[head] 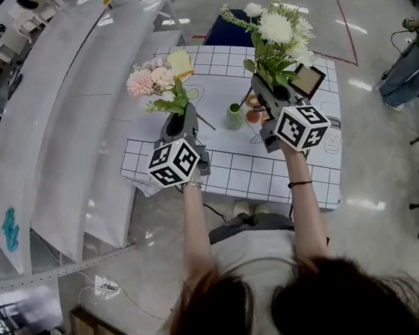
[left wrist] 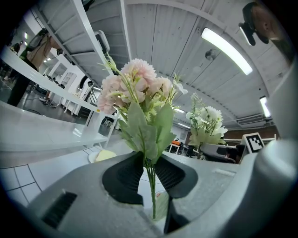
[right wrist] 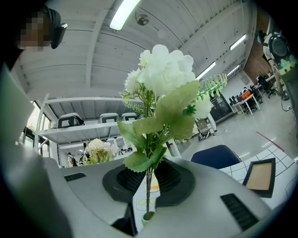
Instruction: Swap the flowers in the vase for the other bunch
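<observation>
Our left gripper (left wrist: 150, 173) is clamped on the thin green stems of the pink bunch (left wrist: 137, 88), whose blooms stand upright above the jaws. Our right gripper (right wrist: 148, 179) grips the stem of the white bunch (right wrist: 163, 74) in the same way. Each gripper carries a marker cube (head: 173, 162) with black-and-white squares. Between the two, the small green vase (head: 234, 115) stands on the grid-patterned table (head: 232, 171), well apart from a dark frame (head: 308, 80) near the far right corner.
</observation>
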